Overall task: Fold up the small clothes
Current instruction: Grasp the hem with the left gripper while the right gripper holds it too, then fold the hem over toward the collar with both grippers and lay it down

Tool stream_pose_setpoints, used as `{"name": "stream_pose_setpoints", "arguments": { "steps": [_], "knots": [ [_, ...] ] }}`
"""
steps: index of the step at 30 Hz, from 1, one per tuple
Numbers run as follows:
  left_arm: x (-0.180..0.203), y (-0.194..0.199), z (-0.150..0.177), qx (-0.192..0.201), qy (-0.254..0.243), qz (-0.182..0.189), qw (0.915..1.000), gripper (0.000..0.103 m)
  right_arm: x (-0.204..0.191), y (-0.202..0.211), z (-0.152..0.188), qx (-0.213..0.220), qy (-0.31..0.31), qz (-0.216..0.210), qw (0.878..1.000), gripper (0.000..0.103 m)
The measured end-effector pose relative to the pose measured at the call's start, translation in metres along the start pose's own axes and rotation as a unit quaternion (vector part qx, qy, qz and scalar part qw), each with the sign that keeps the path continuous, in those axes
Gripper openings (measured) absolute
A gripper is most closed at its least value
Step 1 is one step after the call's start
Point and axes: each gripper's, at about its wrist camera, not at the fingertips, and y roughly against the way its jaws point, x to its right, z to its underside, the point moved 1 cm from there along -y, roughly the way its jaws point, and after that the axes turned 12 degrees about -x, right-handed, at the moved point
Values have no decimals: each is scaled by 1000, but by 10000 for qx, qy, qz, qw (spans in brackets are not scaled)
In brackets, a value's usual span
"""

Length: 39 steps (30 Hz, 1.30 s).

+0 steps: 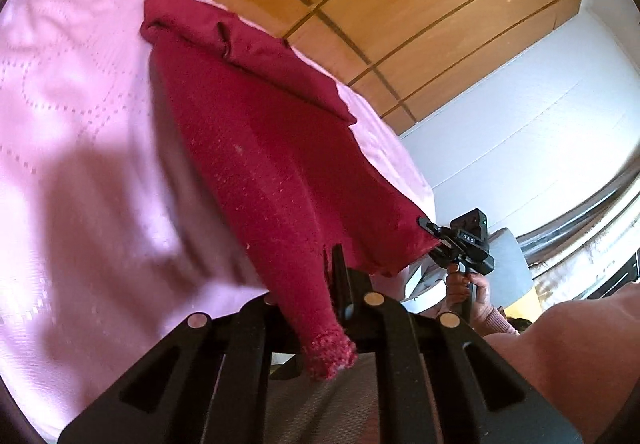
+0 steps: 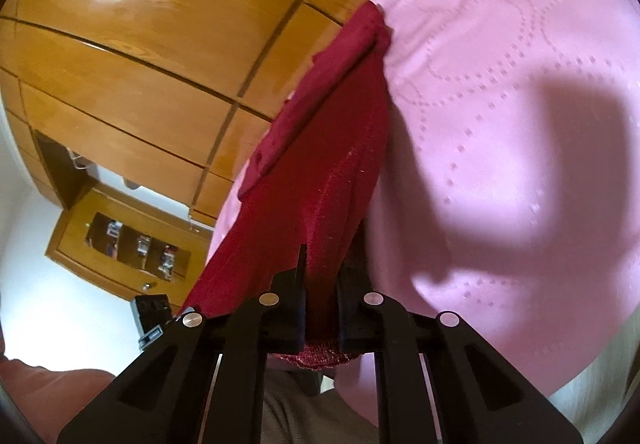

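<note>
Red garment (image 1: 256,148) stretched from the bed (image 1: 80,116) back toward both hands. Left hand-held gripper (image 1: 320,308) clamped on one near corner, right hand-held gripper (image 2: 322,308) clamped on the other. Far end resting on the bed, long axis straight ahead; both equally near.
</note>
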Motion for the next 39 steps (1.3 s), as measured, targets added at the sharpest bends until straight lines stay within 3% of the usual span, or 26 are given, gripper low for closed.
{"name": "stream_pose_setpoints", "arguments": {
  "steps": [11,19,22,27,33,39],
  "knots": [
    [22,34,20,189,-188,402,9988,7,-21,33,19,196,230,-209,9993,10],
    [45,59,38,271,-96,953,9950,8,-47,64,48,436,541,-1209,9902,10],
    [44,69,35,400,17,1136,9927,9,-51,71,47,541,613,-1380,9870,10],
    [18,65,15,819,237,1410,9863,9,-41,58,20,726,437,-1521,9847,10],
    [2,42,-31,955,143,1212,9879,9,-26,26,-40,720,119,-1554,9852,10],
    [-26,30,-95,1111,322,762,9904,9,-16,-1,-104,588,-235,-1464,9872,10]
  ]
}}
